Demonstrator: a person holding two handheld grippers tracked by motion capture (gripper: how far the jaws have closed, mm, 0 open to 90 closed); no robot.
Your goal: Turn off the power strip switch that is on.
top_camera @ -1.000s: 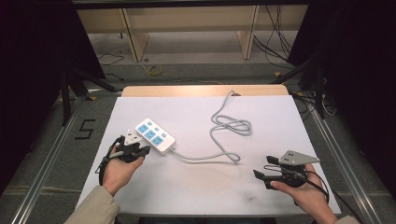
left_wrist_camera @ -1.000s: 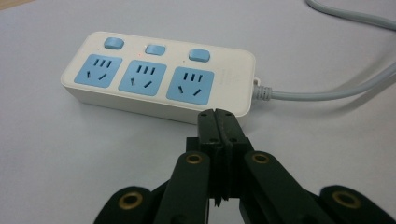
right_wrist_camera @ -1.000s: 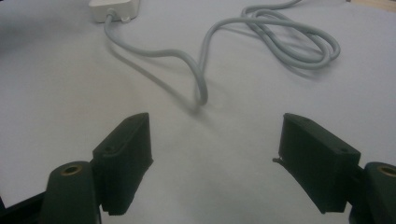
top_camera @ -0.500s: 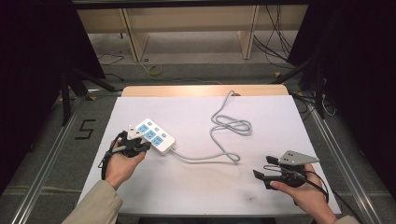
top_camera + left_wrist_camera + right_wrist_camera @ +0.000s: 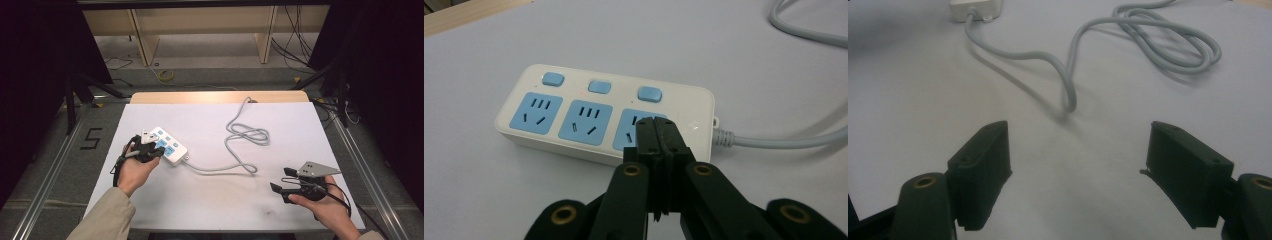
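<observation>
While the white table (image 5: 210, 200) lay broad under the high view, the power strip (image 5: 167, 145) sat toward nine o'clock of its centre, its grey cord (image 5: 240, 145) running off toward three o'clock, looping near the middle and leaving over the far edge at twelve. The left gripper (image 5: 150, 148) hung over the strip's near end, at about seven o'clock of the strip. In the left gripper view its jaws stood pressed together with nothing between them, their tips (image 5: 656, 131) just above or on the rightmost blue socket (image 5: 636, 131), below the rightmost switch button (image 5: 649, 93); whether they touched I could not tell. A small red light (image 5: 580, 93) showed beside the middle button (image 5: 599, 86). The right gripper (image 5: 282, 181) rested well apart at five o'clock, jaws spread wide and empty.

The step in hand looked like pressing a switch with the closed tips. The next move probably called for nudging the tips toward twelve o'clock onto the button, then pushing straight down without sliding the strip.
</observation>
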